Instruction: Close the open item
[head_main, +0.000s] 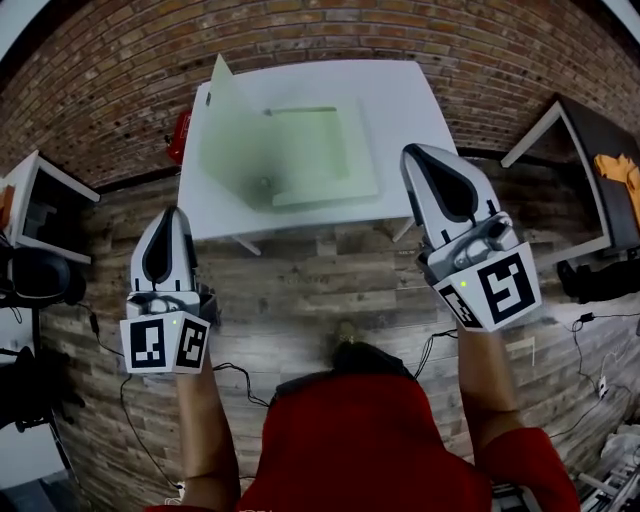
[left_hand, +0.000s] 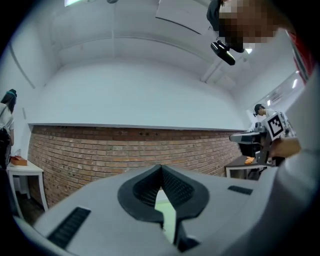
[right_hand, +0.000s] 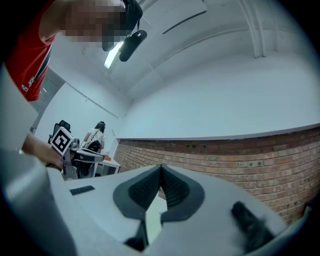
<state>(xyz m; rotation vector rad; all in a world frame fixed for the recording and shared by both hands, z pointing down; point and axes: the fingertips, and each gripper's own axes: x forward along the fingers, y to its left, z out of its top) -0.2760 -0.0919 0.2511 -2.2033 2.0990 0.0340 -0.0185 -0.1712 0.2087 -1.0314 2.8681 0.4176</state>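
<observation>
Left gripper (head_main: 174, 215) and right gripper (head_main: 412, 155), both clenched and empty, hover near the white table (head_main: 400, 100) bearing a blurry pale-green case (head_main: 310, 150), its lid upright at left.

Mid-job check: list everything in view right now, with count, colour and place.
Square-topped table: one, white, centre, by the brick wall.
Translucent flat plastic case: one, pale green, on the table, open, lid standing up at its left side.
Small red object: one, at the table's left edge; too small to identify.
Side tables: two, white-framed, far left and far right.
Orange item: one, on the right side table.
Cables: several, black, on the wood-plank floor.
Left gripper: one, grey-white, lower left, fingers shut, empty.
Right gripper: one, grey-white, right of the case, fingers shut, empty.
Red shirt: one, bottom centre.
</observation>
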